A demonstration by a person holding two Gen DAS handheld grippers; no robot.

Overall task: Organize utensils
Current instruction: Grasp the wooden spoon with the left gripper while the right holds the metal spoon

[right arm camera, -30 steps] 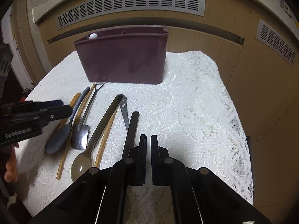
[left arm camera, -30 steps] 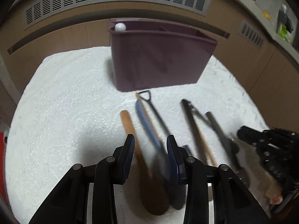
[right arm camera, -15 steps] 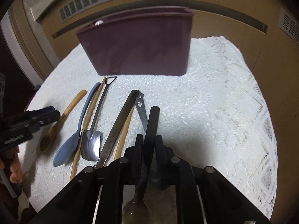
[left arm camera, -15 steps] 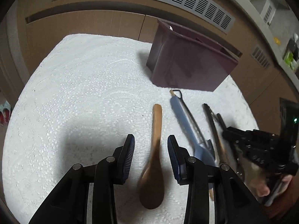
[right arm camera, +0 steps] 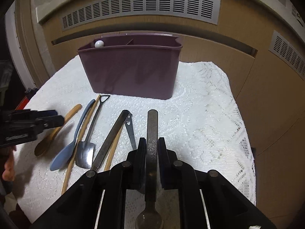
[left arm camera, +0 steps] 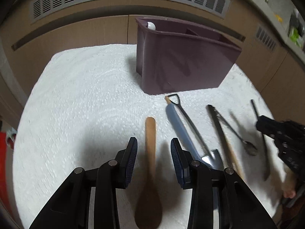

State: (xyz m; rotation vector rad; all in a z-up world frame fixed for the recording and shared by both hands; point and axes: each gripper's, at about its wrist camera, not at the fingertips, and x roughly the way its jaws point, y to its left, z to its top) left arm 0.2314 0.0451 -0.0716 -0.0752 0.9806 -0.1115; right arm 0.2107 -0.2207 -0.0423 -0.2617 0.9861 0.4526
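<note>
A purple divided utensil holder stands at the back of the white lace cloth. My left gripper is open, its fingers on either side of a wooden spoon that lies on the cloth. My right gripper is shut on a dark-handled metal spoon and holds it lifted, handle pointing at the holder. A blue spoon, a shovel-shaped metal spoon, chopsticks and other utensils lie between the grippers.
A white ball sits in the holder's left compartment. Wooden cabinet fronts with grey vents rise behind the table. The cloth's edge falls off at right.
My right gripper has closed on the dark-handled spoon and raised it off the cloth. My left gripper has shifted so that the wooden spoon lies between its open fingers.
</note>
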